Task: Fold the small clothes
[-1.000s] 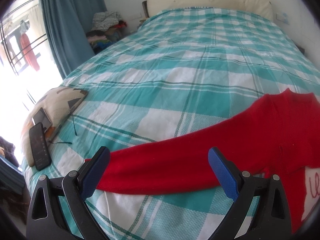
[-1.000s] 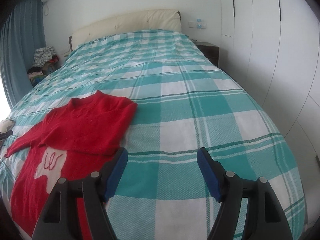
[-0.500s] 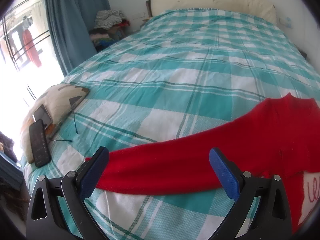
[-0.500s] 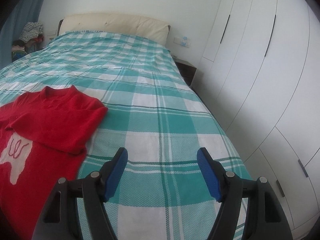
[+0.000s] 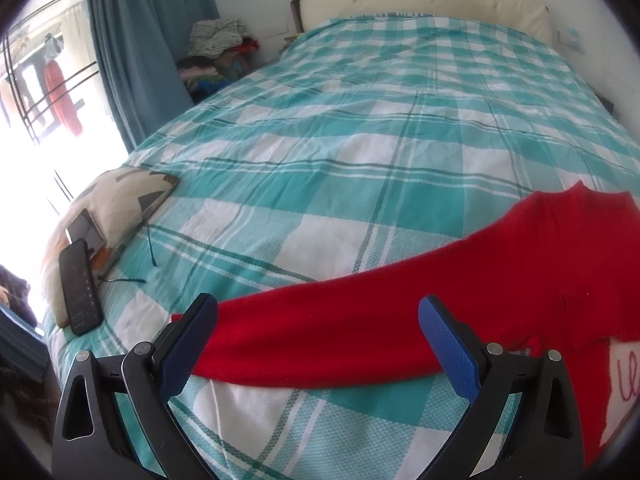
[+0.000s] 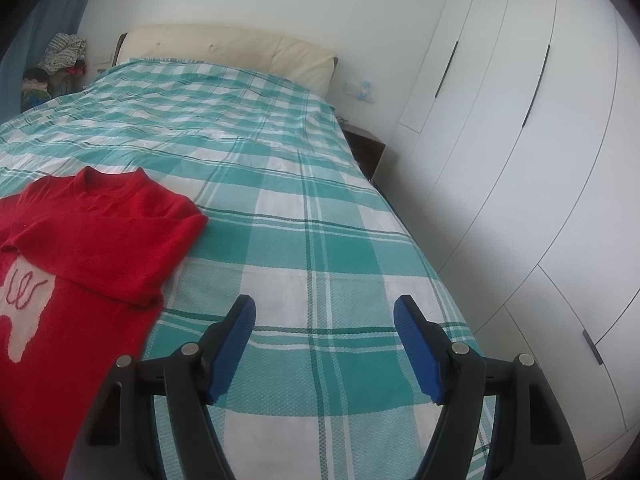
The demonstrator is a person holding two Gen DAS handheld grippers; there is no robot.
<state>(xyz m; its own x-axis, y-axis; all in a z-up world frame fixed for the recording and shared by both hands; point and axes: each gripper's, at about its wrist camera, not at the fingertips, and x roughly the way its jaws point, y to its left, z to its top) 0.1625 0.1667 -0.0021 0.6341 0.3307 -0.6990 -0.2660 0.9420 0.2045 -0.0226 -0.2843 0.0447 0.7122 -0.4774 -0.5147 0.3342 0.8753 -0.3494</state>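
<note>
A small red sweater [image 5: 500,276] with a white patch lies flat on the teal checked bed [image 5: 360,120]. Its left sleeve [image 5: 320,328] stretches out to the left, just ahead of my left gripper [image 5: 316,316], which is open and empty above it. In the right wrist view the sweater [image 6: 100,232] lies at the left with its right sleeve folded across the chest. My right gripper [image 6: 324,320] is open and empty over bare bedding, to the right of the sweater.
A patterned cushion [image 5: 108,208] with two phones [image 5: 78,284] and a cable lies at the bed's left edge. Blue curtain [image 5: 136,40] and a clothes pile [image 5: 212,52] stand at the far left. White wardrobes [image 6: 520,160] line the right side. A headboard [image 6: 228,48] is at the far end.
My right gripper has swung to the right, away from the sweater, so the wardrobes fill more of its view. My left gripper has barely moved.
</note>
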